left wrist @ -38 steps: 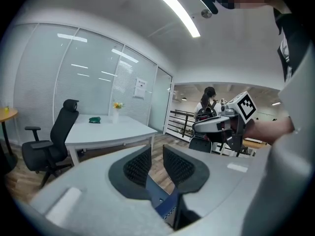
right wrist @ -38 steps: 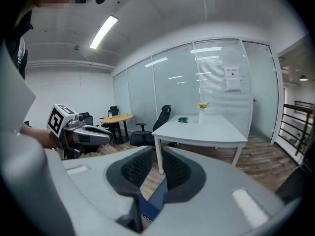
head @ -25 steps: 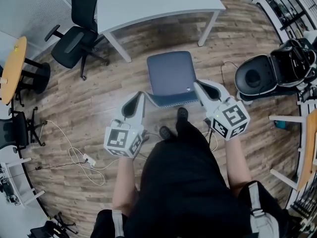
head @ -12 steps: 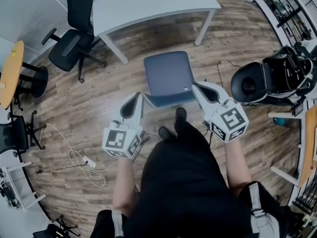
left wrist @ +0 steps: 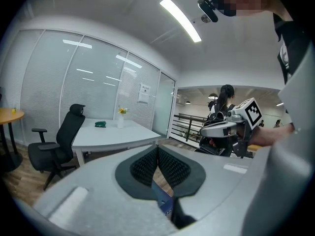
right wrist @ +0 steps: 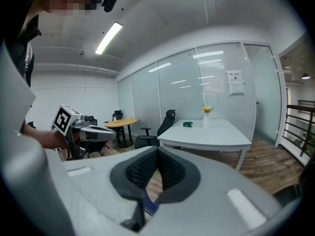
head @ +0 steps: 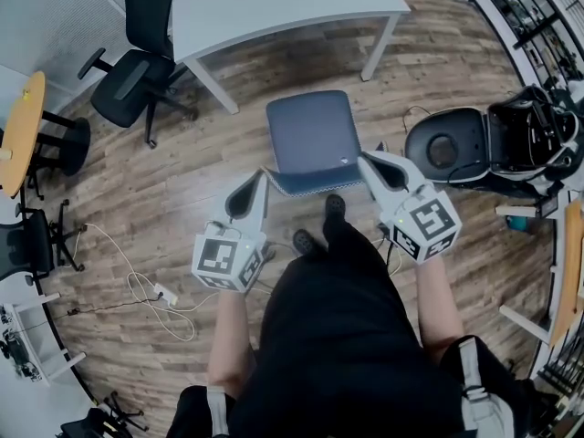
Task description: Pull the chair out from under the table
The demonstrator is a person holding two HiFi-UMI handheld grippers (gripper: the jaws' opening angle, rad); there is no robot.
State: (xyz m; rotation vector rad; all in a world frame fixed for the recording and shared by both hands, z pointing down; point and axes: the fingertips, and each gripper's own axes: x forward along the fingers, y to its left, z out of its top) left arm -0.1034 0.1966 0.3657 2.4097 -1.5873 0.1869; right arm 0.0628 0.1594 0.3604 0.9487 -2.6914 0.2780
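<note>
**Chair [head: 313, 135] clear of the table [head: 274, 7], pinched at both back corners**

Wood floor [head: 182, 181] lies open between the white table and your blue chair. The chair stands fully out from under the table, just ahead of your feet [head: 336, 208]. A black office chair [head: 137, 71] sits at the table's left end. A black round-bodied machine [head: 456, 149] stands near your chair's right side and is the closest obstacle. A white cable [head: 151, 295] trails over the floor on your left.

Your left gripper [head: 263, 177] has its fingers pressed together at the chair back's left corner, and your right gripper [head: 363, 157] does the same at the right corner. The back's blue edge shows between each pair of pads.

On the table, a small vase [right wrist: 206, 119] holds yellow flowers [right wrist: 207, 109], with a green object [right wrist: 187, 124] beside it.
</note>
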